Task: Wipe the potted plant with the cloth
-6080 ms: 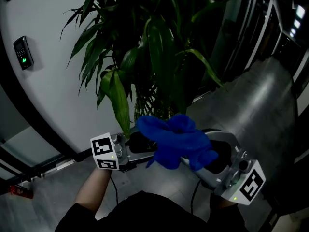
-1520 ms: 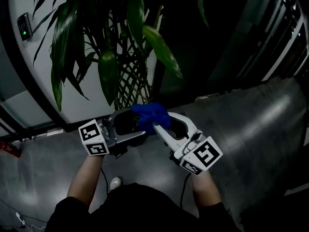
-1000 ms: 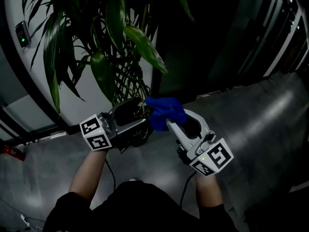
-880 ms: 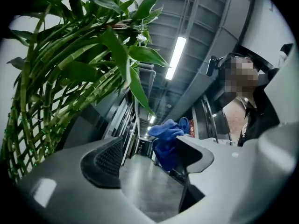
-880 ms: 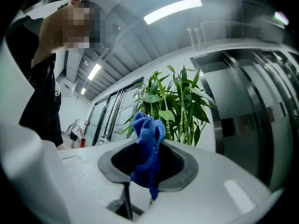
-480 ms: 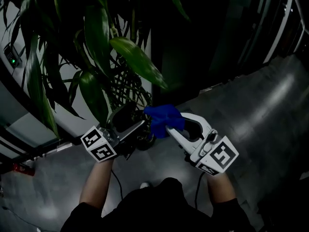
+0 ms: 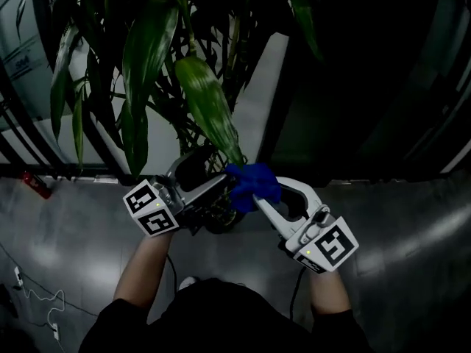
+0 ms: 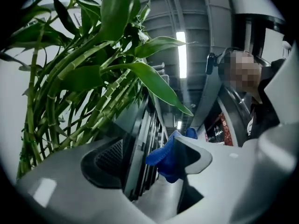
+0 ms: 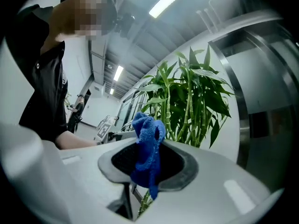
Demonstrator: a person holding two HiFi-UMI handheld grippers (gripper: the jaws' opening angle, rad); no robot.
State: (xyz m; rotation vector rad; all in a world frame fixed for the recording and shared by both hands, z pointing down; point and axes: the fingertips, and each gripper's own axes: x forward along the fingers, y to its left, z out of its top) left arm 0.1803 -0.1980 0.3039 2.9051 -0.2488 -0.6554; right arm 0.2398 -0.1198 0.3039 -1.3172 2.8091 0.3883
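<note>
Right gripper [image 7: 257, 195] is clenched on the blue cloth [image 7: 253, 183], the bunch standing proud of its tips, presumably so fabric rather than jaw meets the plant. The cloth sits at the tip of the long drooping leaf [image 7: 209, 105]. Left gripper [image 7: 210, 173] waits just left of that leaf tip, jaws wide and just now narrowing with nothing pressed between them, likely to steady the leaf. The frame half a second earlier shows the tip clear above the cloth, whereas now they meet, with the potted plant [image 7: 147, 50] behind.
</note>
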